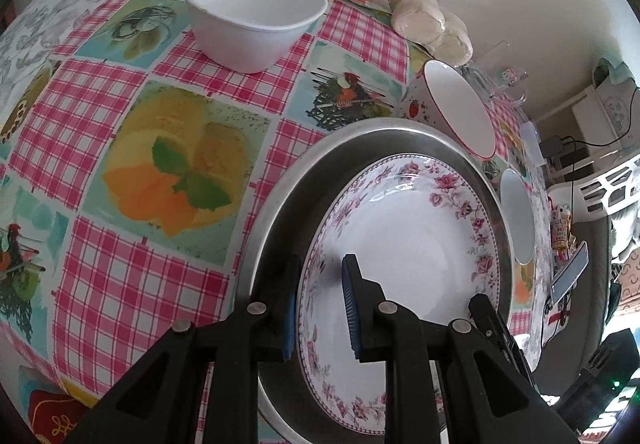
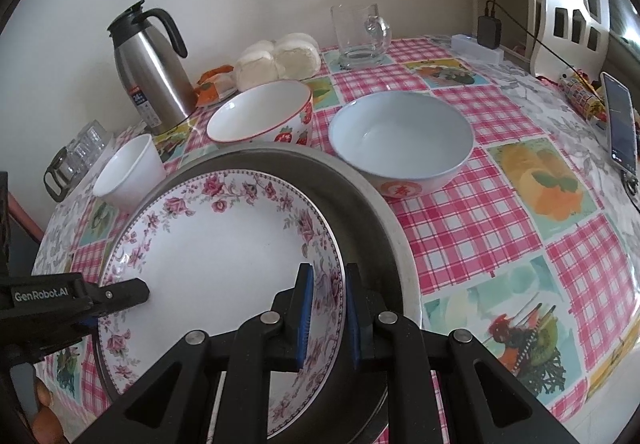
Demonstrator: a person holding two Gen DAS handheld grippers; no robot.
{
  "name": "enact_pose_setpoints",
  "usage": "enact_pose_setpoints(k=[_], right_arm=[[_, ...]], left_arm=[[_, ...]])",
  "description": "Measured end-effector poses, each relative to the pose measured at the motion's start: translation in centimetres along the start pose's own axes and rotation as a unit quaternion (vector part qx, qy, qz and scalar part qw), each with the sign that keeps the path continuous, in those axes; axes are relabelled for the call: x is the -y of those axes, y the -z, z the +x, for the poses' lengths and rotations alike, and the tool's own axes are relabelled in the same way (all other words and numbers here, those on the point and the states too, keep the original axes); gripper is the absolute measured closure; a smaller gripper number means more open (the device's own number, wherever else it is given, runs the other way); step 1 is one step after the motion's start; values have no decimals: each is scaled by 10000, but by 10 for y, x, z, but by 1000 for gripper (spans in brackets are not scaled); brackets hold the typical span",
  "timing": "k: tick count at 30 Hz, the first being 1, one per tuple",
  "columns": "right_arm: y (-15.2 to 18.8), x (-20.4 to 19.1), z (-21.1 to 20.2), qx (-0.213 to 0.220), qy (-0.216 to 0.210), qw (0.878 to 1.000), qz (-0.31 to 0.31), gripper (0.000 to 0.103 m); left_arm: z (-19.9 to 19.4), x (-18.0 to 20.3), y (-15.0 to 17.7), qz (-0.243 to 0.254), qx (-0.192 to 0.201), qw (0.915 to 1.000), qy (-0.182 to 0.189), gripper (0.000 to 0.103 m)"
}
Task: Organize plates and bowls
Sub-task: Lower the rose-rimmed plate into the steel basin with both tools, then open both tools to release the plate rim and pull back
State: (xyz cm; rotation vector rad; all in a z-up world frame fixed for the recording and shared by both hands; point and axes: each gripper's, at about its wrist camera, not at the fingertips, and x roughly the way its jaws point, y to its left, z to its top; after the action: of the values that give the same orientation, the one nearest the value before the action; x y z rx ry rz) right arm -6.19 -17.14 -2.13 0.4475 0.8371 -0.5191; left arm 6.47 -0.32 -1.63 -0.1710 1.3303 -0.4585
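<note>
Both my grippers pinch the floral plate's rim over the steel tray.
Left wrist: my left gripper (image 1: 320,308) is clamped on the floral plate (image 1: 404,244), which spreads ahead and right inside the steel tray (image 1: 280,212); a white bowl (image 1: 256,16) sits far ahead.
Right wrist: my right gripper (image 2: 326,316) grips the plate's opposite rim, plate spreading ahead-left; blue bowl (image 2: 400,140) ahead-right.

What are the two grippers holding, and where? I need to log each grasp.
Both hold the floral plate by its rim: the left gripper on one edge, the right gripper on the opposite edge, above the metal tray.
</note>
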Motion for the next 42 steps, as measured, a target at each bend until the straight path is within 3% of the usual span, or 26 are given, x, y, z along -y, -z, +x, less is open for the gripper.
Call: enact_pose_setpoints(k=[16,21,27,35,37,39,42], right_arm=[[2,-5,-1,-16,-25,9999,-133,86],[1,-2,-2,14,-53,9999,-88,85],[-4,4,-15,272,-119,9996,0,85],[-8,8,-24,451,-151,9989,55,85],[-8,8,-24,462,-145,9988,60,85],[-9,8,-25,485,-127,9987,55,78],[-9,8,-27,550,-53,9985,27,61]], left_arm=[[0,1,-3,11,18,9996,-284,82],[2,3,-3,-11,-32,9996,-286,76],[-14,13,-4,165,266,9989,-360,65],[-34,26,-3,432,678,9957,-468,64],[-38,31,-2,552,784,9939,-548,59],[-41,35,-1,634,851,9924,-619,51],[-41,39,-1,718,860,9911,-717,51]])
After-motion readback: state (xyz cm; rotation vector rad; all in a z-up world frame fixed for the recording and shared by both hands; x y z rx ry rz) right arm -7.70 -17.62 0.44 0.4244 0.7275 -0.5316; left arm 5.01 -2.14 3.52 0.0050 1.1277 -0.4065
